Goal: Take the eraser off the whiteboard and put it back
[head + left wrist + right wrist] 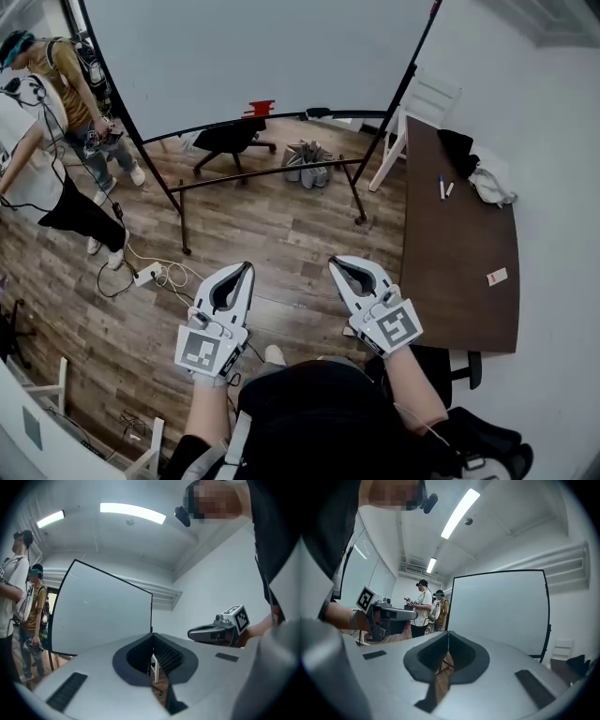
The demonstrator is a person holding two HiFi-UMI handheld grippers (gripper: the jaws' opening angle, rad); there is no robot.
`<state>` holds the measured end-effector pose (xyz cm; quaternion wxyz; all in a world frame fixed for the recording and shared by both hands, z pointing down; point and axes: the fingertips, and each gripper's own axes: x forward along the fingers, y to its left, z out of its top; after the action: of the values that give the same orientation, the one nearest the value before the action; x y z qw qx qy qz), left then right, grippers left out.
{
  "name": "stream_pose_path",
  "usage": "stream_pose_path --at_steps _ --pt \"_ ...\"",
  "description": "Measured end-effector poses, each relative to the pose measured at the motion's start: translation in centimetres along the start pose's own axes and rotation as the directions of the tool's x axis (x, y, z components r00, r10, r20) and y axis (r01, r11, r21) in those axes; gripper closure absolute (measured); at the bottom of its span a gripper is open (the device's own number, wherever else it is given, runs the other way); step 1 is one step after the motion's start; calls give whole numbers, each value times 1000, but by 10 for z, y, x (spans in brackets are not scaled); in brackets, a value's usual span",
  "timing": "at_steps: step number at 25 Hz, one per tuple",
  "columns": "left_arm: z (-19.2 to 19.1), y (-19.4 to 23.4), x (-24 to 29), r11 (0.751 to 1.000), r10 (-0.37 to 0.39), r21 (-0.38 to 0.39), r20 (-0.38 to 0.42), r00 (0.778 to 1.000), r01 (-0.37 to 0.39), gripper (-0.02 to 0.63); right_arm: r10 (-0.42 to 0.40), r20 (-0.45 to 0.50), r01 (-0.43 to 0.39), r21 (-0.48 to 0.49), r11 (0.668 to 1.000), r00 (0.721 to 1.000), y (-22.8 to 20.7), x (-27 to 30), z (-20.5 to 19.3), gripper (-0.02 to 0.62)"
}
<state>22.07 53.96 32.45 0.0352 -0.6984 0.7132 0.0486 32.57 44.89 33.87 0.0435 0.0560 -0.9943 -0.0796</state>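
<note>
While both grippers hover in front of the whiteboard (262, 56), neither holds anything. The left gripper (246, 268) has its jaws closed tip to tip, with nothing between them. The right gripper (335, 263) is in the same condition: jaws together, empty. Both point toward the whiteboard and are well apart from it. The red eraser (260, 109) sits at the lower edge of the whiteboard, near its middle. A brown table (459, 281) stands to the right of the whiteboard.

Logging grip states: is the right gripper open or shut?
Shut: the right gripper shows its jaw tips touching in its own view, nothing between them.
</note>
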Motion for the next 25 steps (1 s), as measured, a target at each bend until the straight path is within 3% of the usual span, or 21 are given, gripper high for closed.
stream_pose_path --at_steps 12,25 --pt "-31 71 38 1000 12 -14 -69 998 -13 600 4 -26 -2 69 998 1000 -39 83 -22 579" --pt "-51 161 203 997 77 -9 -127 989 -79 600 108 -1 -107 129 986 994 -185 215 -39 578"
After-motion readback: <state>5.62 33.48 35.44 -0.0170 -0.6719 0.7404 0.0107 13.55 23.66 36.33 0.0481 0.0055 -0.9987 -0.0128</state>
